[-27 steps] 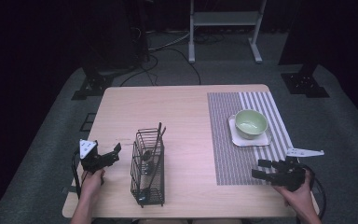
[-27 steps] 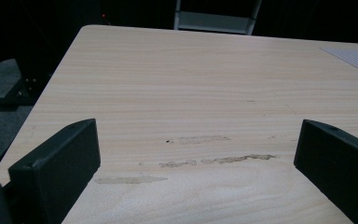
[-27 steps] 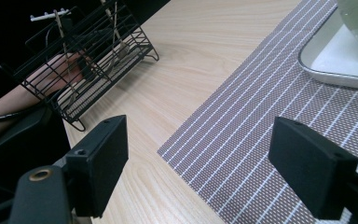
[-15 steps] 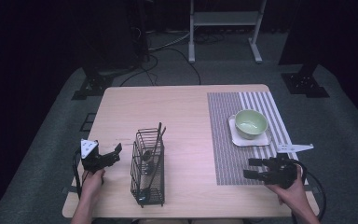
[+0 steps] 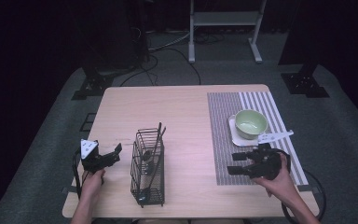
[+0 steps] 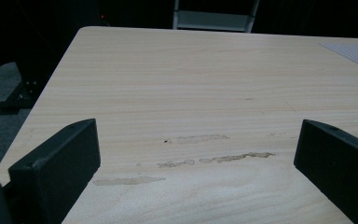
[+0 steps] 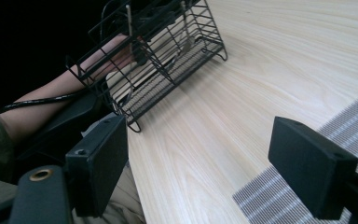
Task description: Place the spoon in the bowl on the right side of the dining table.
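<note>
A black wire basket point(image 5: 148, 168) with several utensils in it stands on the wooden table point(image 5: 182, 112) near the front, left of centre; it appears again as the basket point(image 7: 163, 51) in the right gripper view. A pale green bowl point(image 5: 251, 123) rests on a white square plate point(image 5: 235, 135) on the striped placemat point(image 5: 242, 105). My left gripper point(image 5: 116, 154) is held just left of the basket, open and with nothing between its jaws. My right gripper point(image 5: 235, 163) hovers over the placemat's front edge, pointing left toward the basket, open and holding nothing.
A metal stand point(image 5: 223, 28) and dark equipment bases point(image 5: 91, 86) sit on the grey floor beyond the table. The person's left forearm point(image 7: 51, 100) lies behind the basket in the right gripper view. Faint stains point(image 6: 200, 161) mark the wood ahead of my left gripper.
My right gripper has moved left and a little away from the table's front edge, onto the placemat, and turned toward the basket. The left gripper has stayed put.
</note>
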`<control>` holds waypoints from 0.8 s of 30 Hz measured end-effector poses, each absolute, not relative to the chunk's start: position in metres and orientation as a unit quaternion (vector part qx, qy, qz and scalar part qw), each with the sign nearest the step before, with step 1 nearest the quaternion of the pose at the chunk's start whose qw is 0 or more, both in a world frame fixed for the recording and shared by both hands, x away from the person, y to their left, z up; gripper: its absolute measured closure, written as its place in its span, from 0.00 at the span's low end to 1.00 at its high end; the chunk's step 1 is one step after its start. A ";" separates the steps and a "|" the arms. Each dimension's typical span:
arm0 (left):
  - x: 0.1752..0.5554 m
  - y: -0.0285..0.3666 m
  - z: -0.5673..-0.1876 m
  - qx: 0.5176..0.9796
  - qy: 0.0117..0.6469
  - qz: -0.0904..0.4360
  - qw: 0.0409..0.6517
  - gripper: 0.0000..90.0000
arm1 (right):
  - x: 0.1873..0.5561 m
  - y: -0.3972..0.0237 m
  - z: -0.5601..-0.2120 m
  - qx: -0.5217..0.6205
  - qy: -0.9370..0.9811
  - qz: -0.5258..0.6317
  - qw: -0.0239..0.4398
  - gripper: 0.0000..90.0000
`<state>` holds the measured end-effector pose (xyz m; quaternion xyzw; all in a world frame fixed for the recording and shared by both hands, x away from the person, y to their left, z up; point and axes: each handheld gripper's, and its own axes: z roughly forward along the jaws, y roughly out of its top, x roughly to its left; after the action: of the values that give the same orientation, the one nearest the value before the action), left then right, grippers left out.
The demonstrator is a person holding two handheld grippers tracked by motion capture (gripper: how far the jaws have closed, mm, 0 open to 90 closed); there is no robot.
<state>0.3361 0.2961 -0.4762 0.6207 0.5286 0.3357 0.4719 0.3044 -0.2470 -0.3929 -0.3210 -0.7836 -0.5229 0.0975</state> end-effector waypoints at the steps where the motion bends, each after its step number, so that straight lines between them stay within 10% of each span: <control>1: 0.336 0.296 -0.476 0.622 0.528 0.336 0.471 0.00 | 0.305 -0.243 -0.390 -0.316 -0.786 -0.522 0.099 0.21; 24: 0.336 0.294 -0.476 0.629 0.521 0.340 0.467 0.00 | 0.320 -0.136 -0.348 -0.247 -0.834 -0.474 0.138 0.25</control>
<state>0.3361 0.2944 -0.4762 0.6289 0.5207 0.3397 0.4668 0.3196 -0.1356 -0.3477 -0.2473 -0.8339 -0.4738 0.1376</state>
